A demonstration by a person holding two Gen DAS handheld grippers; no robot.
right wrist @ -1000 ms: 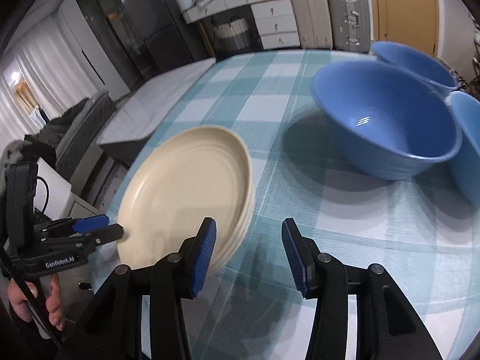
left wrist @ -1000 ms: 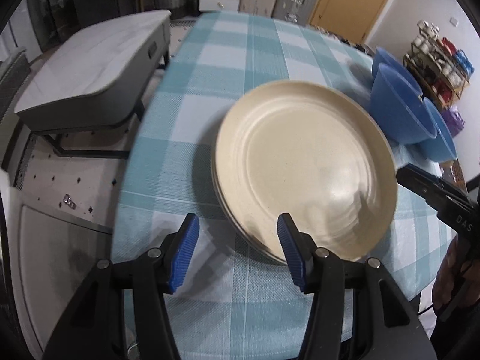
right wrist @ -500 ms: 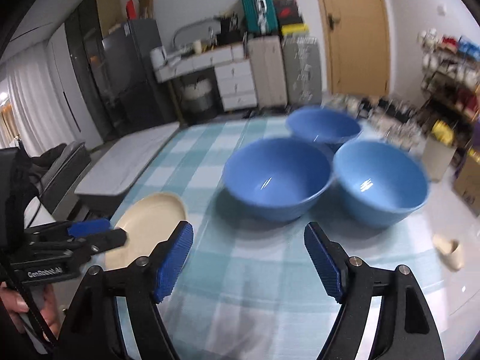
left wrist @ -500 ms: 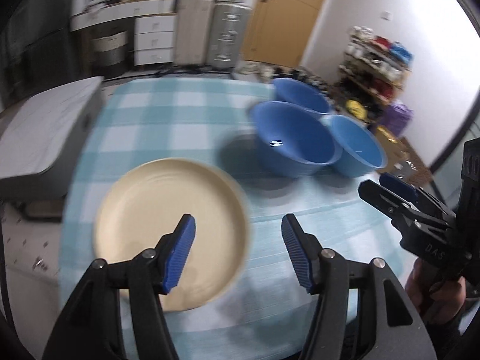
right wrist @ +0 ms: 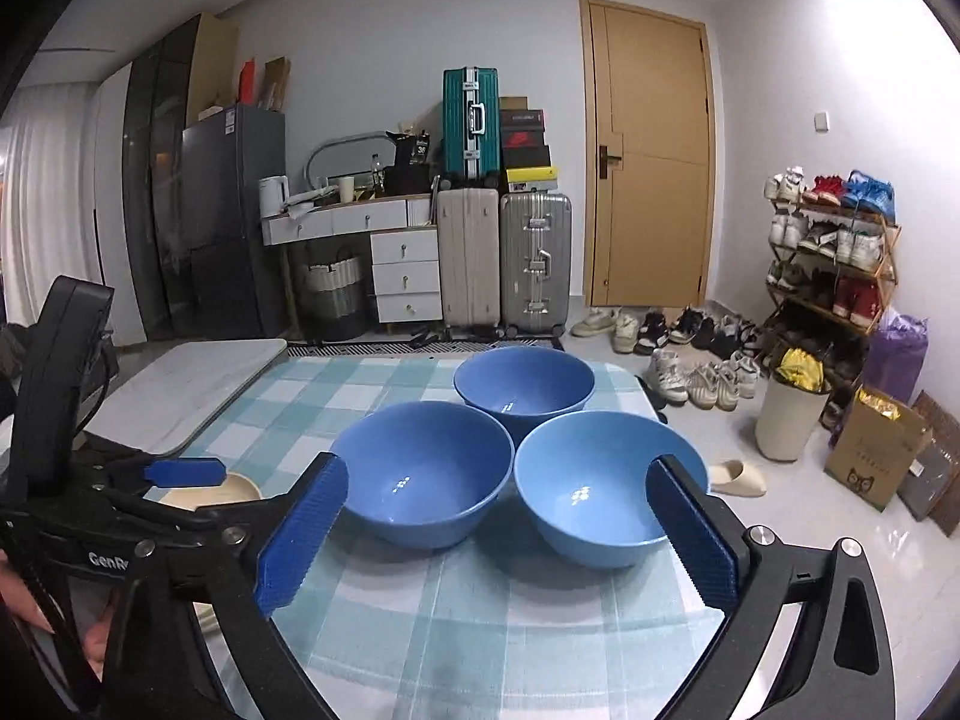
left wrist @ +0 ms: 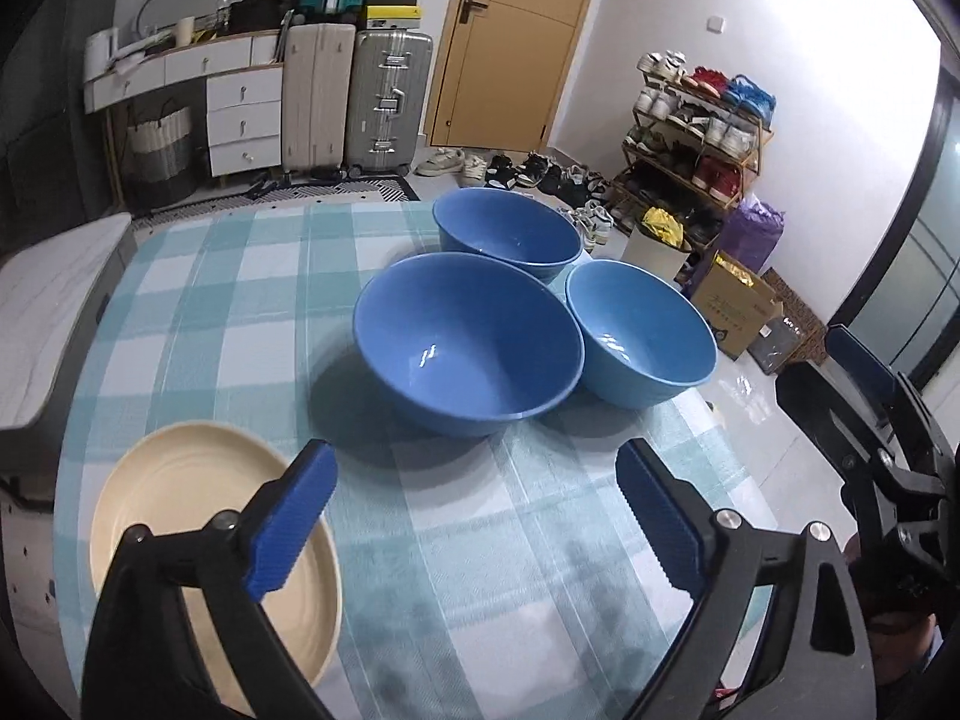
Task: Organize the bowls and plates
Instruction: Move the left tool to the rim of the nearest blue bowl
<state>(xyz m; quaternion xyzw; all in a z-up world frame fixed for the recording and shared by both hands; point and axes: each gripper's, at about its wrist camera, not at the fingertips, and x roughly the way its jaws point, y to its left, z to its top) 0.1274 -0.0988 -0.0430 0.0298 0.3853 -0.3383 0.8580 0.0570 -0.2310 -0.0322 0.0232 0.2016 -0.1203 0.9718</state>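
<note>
Three blue bowls stand close together on the checked tablecloth [left wrist: 198, 312]: a near left bowl [left wrist: 468, 348] [right wrist: 423, 480], a near right bowl [left wrist: 642, 339] [right wrist: 600, 486] and a far bowl [left wrist: 507, 237] [right wrist: 525, 381]. A stack of cream plates [left wrist: 180, 504] lies at the table's near left; only its edge [right wrist: 240, 489] shows in the right wrist view. My left gripper [left wrist: 477, 522] is open and empty, above the table before the bowls. My right gripper [right wrist: 498, 534] is open and empty, wide apart, in front of the two near bowls.
A grey bench [left wrist: 36, 312] stands along the table's left side. Beyond the table are suitcases [right wrist: 504, 258], drawers [right wrist: 405, 273] and a door [right wrist: 651, 150]. A shoe rack [right wrist: 834, 252], a bin [right wrist: 789, 414] and a cardboard box [right wrist: 879, 447] stand right of the table.
Both grippers pulled back from the plate stack and turned up toward the bowls. Both sets of jaws opened wider. The plates now lie at the left, the bowls in the middle.
</note>
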